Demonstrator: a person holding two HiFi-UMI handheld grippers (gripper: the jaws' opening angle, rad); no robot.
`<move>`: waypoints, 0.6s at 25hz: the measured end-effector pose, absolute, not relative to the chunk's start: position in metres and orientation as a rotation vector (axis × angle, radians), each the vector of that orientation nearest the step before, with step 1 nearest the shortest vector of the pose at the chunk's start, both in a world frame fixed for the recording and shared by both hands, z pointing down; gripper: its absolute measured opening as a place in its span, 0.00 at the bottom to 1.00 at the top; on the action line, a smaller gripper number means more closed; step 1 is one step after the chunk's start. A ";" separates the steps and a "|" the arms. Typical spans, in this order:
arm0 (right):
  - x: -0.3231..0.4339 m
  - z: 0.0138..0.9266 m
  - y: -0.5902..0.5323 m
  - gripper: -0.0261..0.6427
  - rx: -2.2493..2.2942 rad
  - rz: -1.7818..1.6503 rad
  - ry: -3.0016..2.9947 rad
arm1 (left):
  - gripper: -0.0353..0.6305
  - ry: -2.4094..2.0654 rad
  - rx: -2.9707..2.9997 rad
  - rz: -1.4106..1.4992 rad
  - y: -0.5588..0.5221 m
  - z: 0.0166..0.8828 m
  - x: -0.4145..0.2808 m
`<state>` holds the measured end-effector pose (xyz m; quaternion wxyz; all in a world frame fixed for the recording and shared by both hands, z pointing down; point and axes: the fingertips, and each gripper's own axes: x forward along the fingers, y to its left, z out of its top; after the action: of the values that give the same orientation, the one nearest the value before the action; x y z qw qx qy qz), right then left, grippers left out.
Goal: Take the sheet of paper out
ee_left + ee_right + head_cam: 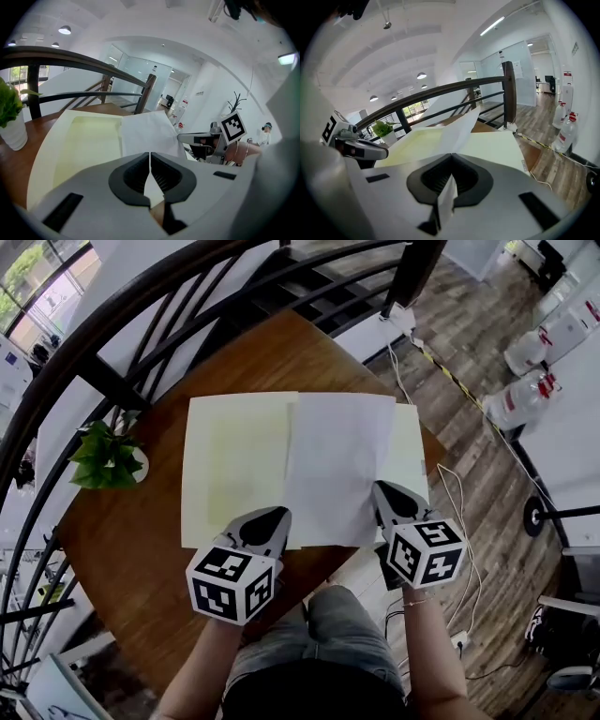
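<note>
A pale yellow folder (234,465) lies open on the round wooden table (122,549). A white sheet of paper (337,465) lies over the folder's middle and right half, lifted slightly. My left gripper (272,521) is shut on the sheet's near left corner. My right gripper (386,495) is shut on its near right edge. In the left gripper view the jaws (150,157) are pressed together with a sliver of the sheet (145,133) between them. The right gripper view shows its jaws (452,159) clamped on the sheet (461,129), which curves upward beyond them.
A small potted plant (108,457) stands at the table's left edge. A dark curved railing (141,306) runs behind the table. Water bottles (525,395) and cables (450,493) sit on the wooden floor to the right. My legs are under the table's near edge.
</note>
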<state>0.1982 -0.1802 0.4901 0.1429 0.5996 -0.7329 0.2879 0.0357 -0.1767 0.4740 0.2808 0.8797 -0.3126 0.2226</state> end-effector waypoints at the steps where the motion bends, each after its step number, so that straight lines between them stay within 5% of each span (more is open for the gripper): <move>1: 0.202 0.488 -0.176 0.08 1.747 0.825 -2.107 | 0.09 -0.827 2.372 0.602 -0.174 0.473 0.038; 15: 0.241 0.454 -0.130 0.08 1.926 0.758 -2.044 | 0.09 -0.786 2.466 0.588 -0.155 0.449 0.050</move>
<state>0.2410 -0.1296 0.4536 0.1161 0.6576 -0.6979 0.2588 0.0496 -0.1550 0.4487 0.2411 0.9016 -0.2875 0.2150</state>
